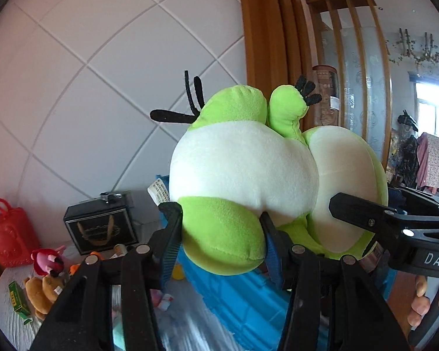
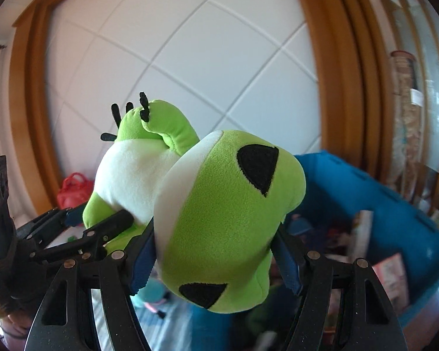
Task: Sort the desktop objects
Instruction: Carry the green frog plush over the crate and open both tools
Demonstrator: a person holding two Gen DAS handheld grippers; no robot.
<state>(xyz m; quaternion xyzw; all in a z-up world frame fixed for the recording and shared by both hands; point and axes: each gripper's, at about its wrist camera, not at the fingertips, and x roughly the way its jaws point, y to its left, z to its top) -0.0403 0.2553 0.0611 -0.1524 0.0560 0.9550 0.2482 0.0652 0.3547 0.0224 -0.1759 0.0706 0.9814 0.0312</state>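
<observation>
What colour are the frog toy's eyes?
Black, on the frog toy's bright green head. The right wrist view shows them best.

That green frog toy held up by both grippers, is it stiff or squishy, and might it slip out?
The frog toy looks soft: its plush leg bulges where the left gripper pinches it. Probably light, since two small grips hold it aloft. The right gripper dents its head, so slipping seems unlikely.

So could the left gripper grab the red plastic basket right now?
Probably not: the left gripper is shut on the green and white plush frog, and the red plastic basket sits far off.
</observation>
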